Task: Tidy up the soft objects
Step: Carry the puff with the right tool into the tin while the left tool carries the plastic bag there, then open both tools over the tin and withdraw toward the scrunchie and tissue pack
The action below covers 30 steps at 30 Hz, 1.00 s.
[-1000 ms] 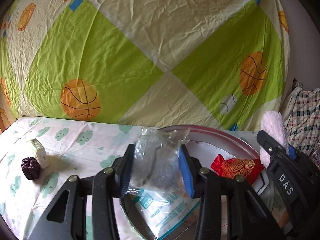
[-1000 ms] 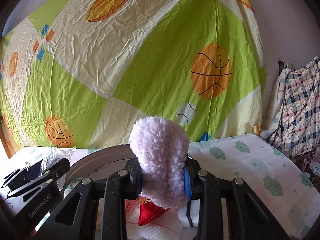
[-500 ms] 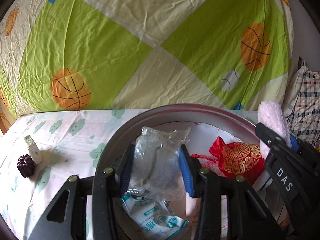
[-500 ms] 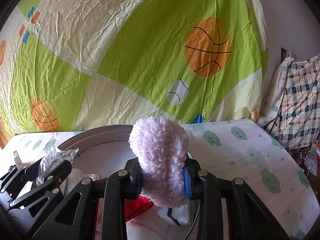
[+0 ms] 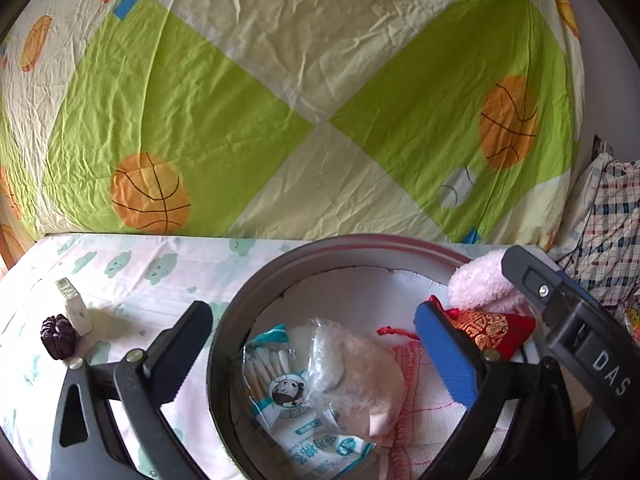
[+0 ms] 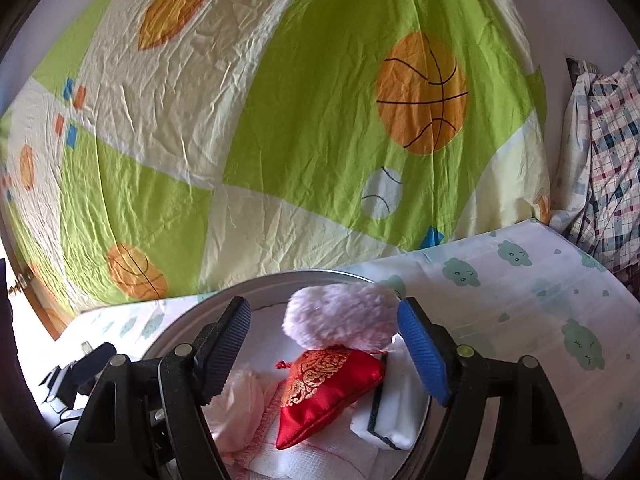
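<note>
Shiny grey metal on the round bowl. Fluffy pink fuzz on the soft puff. Smooth, glossy red cloth with gold thread on the little pouch. Crinkly clear plastic on the bag. Wrinkled matt cloth on the sheet.

The bottom picture edge is cutting off the swab packet lying in the basin, and its print is staying too small to read. The red pouch is hiding part of the white sponge beside it. The fluffy ball is sitting partly behind the right claw.
</note>
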Tool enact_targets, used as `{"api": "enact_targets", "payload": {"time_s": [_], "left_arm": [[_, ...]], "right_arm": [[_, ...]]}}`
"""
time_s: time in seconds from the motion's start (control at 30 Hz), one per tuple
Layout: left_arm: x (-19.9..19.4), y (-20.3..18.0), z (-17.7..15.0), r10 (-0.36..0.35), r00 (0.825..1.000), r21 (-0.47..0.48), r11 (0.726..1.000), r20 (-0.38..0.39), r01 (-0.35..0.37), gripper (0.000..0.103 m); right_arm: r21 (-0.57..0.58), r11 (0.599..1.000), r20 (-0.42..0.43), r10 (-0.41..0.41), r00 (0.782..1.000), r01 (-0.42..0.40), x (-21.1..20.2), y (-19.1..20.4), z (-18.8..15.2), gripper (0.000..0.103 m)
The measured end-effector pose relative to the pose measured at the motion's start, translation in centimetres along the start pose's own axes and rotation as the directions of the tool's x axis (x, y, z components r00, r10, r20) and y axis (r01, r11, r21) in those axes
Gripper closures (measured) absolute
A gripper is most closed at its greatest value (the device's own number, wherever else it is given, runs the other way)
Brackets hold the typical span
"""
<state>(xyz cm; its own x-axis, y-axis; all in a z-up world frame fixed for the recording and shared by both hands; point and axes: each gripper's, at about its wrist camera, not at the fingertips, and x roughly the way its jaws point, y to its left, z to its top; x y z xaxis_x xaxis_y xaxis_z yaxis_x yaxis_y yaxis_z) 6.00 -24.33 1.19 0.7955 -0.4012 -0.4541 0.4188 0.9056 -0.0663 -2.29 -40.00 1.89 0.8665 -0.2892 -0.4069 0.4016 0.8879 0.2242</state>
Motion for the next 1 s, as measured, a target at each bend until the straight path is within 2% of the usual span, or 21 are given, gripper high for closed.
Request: {"api": "enact_targets", "payload": {"time_s": [0.1,0.23,0.37,0.63,0.77,0.83,1.0], "left_arm": [[-0.7,0.3,0.1,0.01,0.999,-0.001,1.0,0.035,-0.01,0.0],[-1.3,0.8,0.1,0.041,0.997,0.015,0.999,0.063,-0.042,0.0],[-1.8,2.3,-0.2,0.07,0.994,0.002,0.998,0.082,-0.07,0.0],[-2.2,6.3,-1.2,0.138,0.987,-0.038,0.99,0.087,-0.136,0.0],[-2.6,8.1,-1.6,0.189,0.975,-0.031,0.982,0.117,-0.186,0.0],[-2.8,9.1,-1.8,0.207,0.97,-0.039,0.978,0.124,-0.204,0.0],[-2.9,11.4,-2.5,0.235,0.964,-0.062,0.972,0.126,-0.228,0.0]], "right_arm": [[0.054,0.998,0.066,0.038,0.997,-0.042,-1.2,-0.6,0.1,0.02],[0.078,0.997,0.152,0.013,0.988,-0.025,-2.6,-0.7,0.0,0.019],[0.085,0.996,0.198,-0.015,0.98,-0.002,-3.2,-0.4,-0.4,0.019],[0.031,0.997,0.339,-0.074,0.938,0.067,-5.1,1.5,-1.7,0.019],[0.008,0.996,0.395,-0.089,0.914,0.094,-6.0,2.7,-2.4,0.019],[0.01,0.995,0.413,-0.092,0.906,0.097,-6.4,3.2,-2.8,0.019],[0.025,0.995,0.412,-0.098,0.906,0.097,-6.3,4.0,-3.6,0.019]]}}
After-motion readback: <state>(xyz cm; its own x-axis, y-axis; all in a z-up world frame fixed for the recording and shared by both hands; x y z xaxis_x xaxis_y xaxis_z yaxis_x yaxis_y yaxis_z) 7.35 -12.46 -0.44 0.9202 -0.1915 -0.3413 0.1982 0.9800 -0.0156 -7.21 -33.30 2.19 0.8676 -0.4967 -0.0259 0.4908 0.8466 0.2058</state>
